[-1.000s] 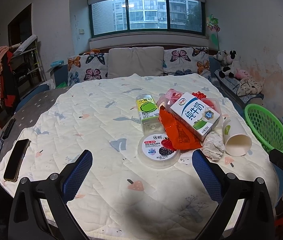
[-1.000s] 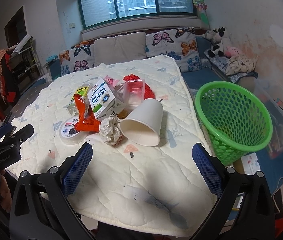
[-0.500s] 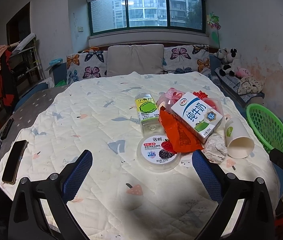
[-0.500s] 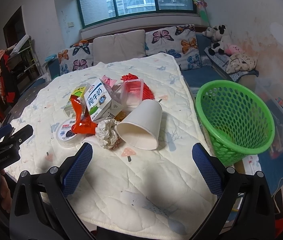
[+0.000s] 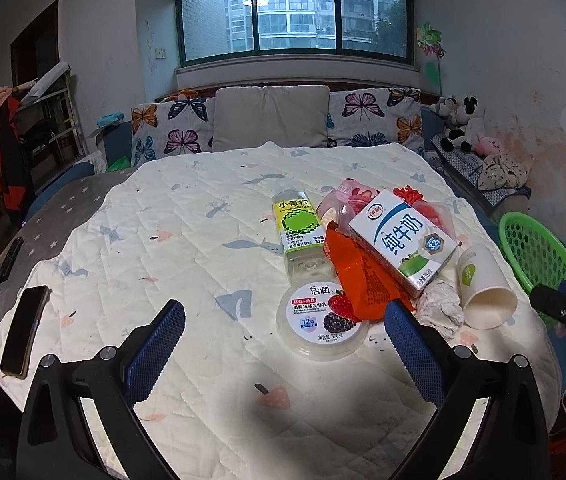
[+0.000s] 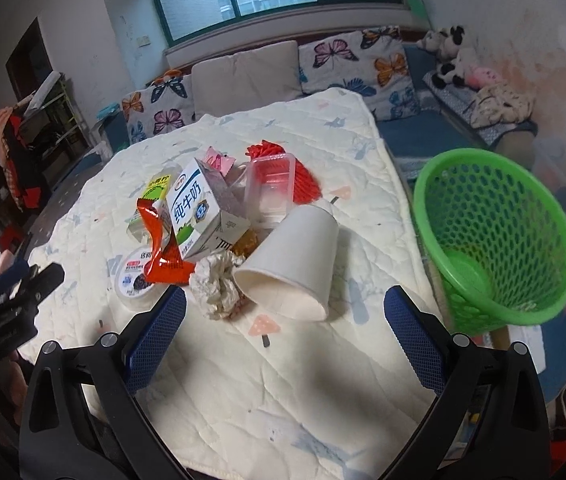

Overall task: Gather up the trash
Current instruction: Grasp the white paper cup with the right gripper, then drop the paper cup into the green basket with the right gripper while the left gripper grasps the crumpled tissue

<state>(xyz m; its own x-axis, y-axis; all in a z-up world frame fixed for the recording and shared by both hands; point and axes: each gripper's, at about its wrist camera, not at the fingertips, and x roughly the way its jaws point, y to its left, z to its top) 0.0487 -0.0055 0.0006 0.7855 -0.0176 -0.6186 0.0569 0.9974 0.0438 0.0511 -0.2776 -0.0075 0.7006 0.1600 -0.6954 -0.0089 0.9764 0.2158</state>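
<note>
- Trash lies in one heap on the quilted cover of the bench (image 6: 323,380), toward its right side: paper cup (image 6: 295,258) on its side, crumpled tissue (image 6: 217,284) touching the cup's rim, milk carton (image 6: 197,210), orange wrapper (image 6: 159,248), yogurt tub (image 5: 321,320), green-labelled bottle (image 5: 299,232), and a clear plastic box (image 6: 271,188) on red netting behind.
- Green basket (image 6: 495,236) stands off the right edge of the bench, near the heap, and looks almost empty, so collecting seems to be at its start.
- Right claw (image 6: 285,326) hovers with jaws wide and nothing between them, aimed at the cup and tissue.
- Left claw (image 5: 285,338) is likewise wide and empty, just in front of the yogurt tub.
- Next move, as I judge it: bring the right claw down over the cup's wall or the tissue, close, lift, and carry it right over the bench edge to the basket.
- The cup will likely crush if pinched hard.
- Open cover in front of both claws gives free room; the heap is tightly packed, so outer pieces come first.
- A phone (image 5: 25,330) lies near the left edge, well apart from the trash.
</note>
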